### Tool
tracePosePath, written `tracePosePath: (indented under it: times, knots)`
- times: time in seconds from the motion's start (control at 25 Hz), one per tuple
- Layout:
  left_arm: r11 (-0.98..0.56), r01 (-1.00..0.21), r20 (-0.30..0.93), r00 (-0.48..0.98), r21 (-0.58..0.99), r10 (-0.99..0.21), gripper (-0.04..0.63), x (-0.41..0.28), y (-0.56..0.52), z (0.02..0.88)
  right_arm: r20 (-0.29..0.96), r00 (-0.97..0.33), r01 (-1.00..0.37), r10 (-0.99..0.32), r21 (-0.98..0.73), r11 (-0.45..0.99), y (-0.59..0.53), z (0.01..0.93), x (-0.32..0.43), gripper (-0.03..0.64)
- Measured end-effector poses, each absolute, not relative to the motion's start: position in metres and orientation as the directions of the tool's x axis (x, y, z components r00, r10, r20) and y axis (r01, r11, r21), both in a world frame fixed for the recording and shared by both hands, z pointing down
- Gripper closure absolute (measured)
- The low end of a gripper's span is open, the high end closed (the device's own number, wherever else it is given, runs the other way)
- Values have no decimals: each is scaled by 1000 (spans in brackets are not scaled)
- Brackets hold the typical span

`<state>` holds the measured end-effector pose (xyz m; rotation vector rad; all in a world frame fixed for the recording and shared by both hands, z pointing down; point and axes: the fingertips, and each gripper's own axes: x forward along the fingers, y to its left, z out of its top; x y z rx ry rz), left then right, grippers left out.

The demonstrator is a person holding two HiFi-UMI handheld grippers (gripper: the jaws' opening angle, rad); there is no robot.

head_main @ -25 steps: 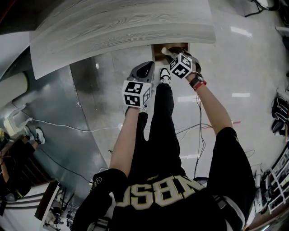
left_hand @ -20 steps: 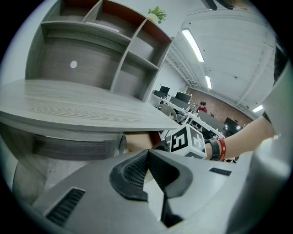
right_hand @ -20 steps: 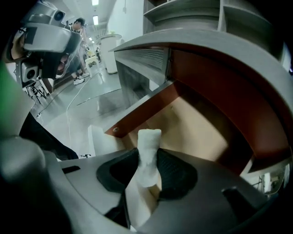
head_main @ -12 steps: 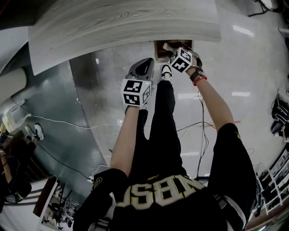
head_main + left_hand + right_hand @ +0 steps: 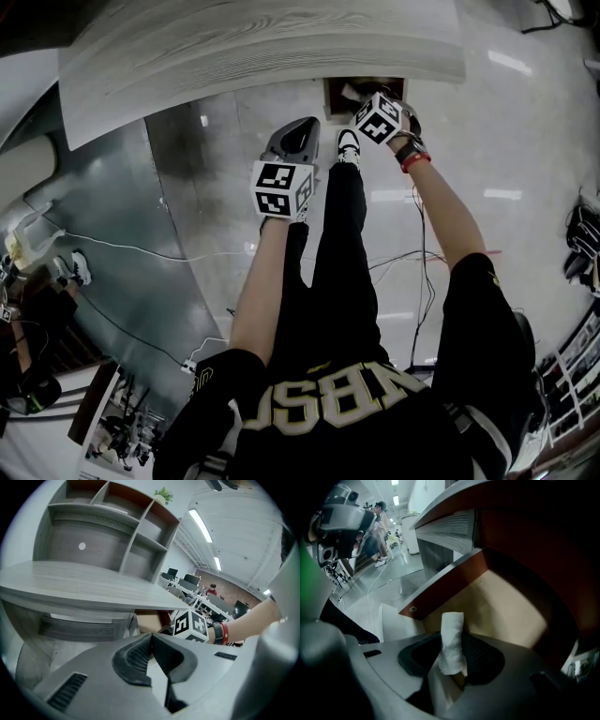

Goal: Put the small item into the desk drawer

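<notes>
One step left (drop): white roll (image 5: pixel 452 641) is positioned over drawer (image 5: pixel 506 606) btwn opening jaws of right hand-held gripper (image 5: pixel 450 660); left hand-held gripper (image 5: pixel 151 656) closed, empty.

Shirt (image 5: pixel 347 405) — "NBS" (rest unclear)

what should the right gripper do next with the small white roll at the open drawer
Probably hold the right gripper steady and let its fingers finish opening. They are opening with the small white soft roll upright between them, over the tan floor of the open wooden desk drawer, so it should drop inside.
</notes>
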<state>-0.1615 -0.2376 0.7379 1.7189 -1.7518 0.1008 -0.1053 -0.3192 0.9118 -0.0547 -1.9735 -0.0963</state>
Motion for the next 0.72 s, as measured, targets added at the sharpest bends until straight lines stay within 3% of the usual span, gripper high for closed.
tracePosePath:
  times: [0.44, 0.72]
  knots:
    - [114, -914, 493, 102, 389, -864, 580, -163, -239, 724, 905, -425, 26, -24, 39, 999, -320, 880, -98, 460]
    - [93, -919, 462, 104, 383, -881, 580, -171, -238, 692, 868, -489, -148, -81, 9, 989, -321, 825, -85, 460]
